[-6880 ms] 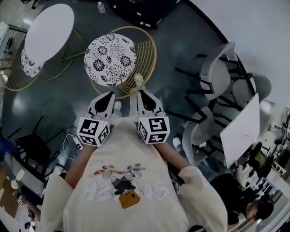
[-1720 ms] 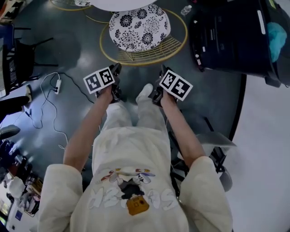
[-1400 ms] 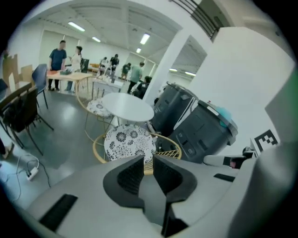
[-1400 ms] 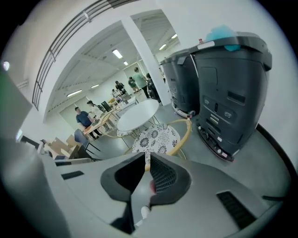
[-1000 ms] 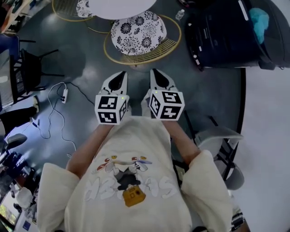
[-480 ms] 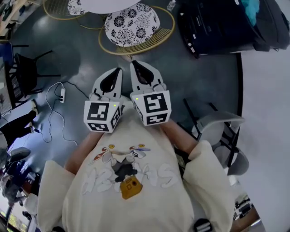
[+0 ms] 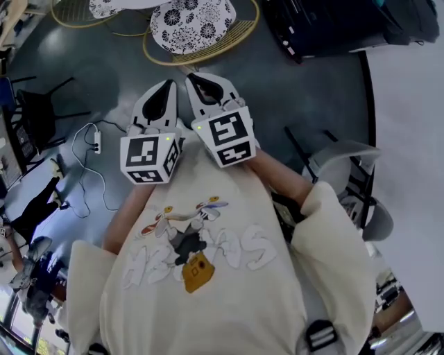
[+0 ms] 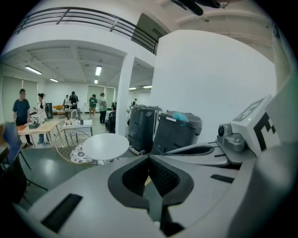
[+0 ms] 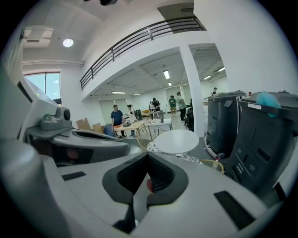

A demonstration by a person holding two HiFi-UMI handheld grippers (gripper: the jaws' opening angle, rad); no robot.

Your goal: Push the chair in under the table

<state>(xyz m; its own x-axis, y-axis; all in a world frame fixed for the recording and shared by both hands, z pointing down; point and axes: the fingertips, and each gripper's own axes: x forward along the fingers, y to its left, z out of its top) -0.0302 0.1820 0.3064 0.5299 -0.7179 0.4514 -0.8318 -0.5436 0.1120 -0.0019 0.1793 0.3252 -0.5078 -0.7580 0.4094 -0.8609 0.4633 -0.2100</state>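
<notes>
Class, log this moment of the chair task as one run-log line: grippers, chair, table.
left gripper: shut, empty | right gripper: shut, empty | chair: untouched, at round table | both grippers: side by side before the chest

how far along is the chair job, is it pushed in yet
Looks done: the chair with the patterned seat stands at the round white table, its far edge under the top. In hand: nothing; the left gripper and right gripper are shut, empty, apart from the chair. Left: little, though how deep it sits I cannot tell.

light: bright overhead | edges: fisheye-warped, dark vignette | focus: sharp
</notes>
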